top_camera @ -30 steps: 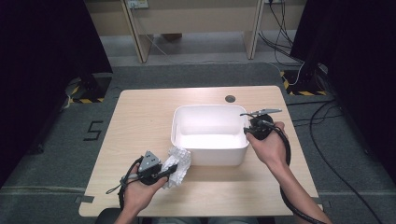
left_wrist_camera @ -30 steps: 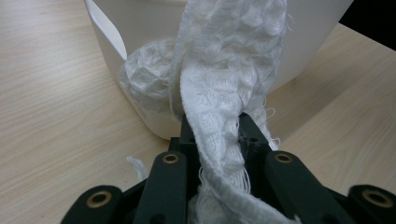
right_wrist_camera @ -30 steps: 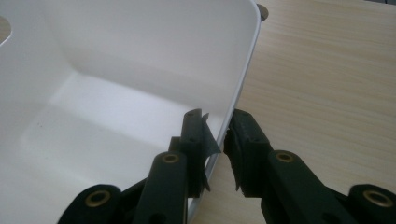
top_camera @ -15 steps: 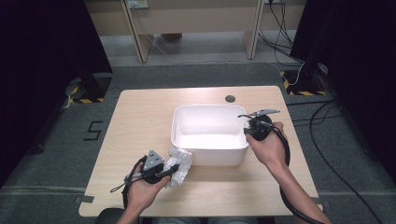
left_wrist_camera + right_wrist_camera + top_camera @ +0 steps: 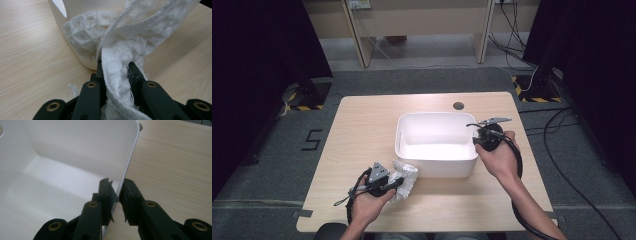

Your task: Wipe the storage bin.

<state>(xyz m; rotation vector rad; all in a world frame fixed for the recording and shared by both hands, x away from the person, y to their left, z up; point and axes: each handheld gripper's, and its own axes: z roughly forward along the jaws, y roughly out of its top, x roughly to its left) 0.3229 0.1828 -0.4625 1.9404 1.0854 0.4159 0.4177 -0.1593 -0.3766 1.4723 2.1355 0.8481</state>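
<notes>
High view | cloth (image 5: 404,179) on table (image 5: 362,130), 7 o'clock of tub (image 5: 437,145), not in yet | L gripper (image 5: 396,184) clamped on cloth | R gripper (image 5: 476,134) pinching tub wall | left: lift, drop in.

Crumpled white waffle-weave cloth (image 5: 120,45) lies against the near-left corner of an upright, empty white tub (image 5: 437,145).

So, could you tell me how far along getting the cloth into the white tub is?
Done: the left gripper is shut on the white cloth, and the right gripper clamps the tub's right wall. In hand: the cloth sits bunched on the table against the tub's front corner. Left: lifting it over the rim; the tub is empty.
</notes>
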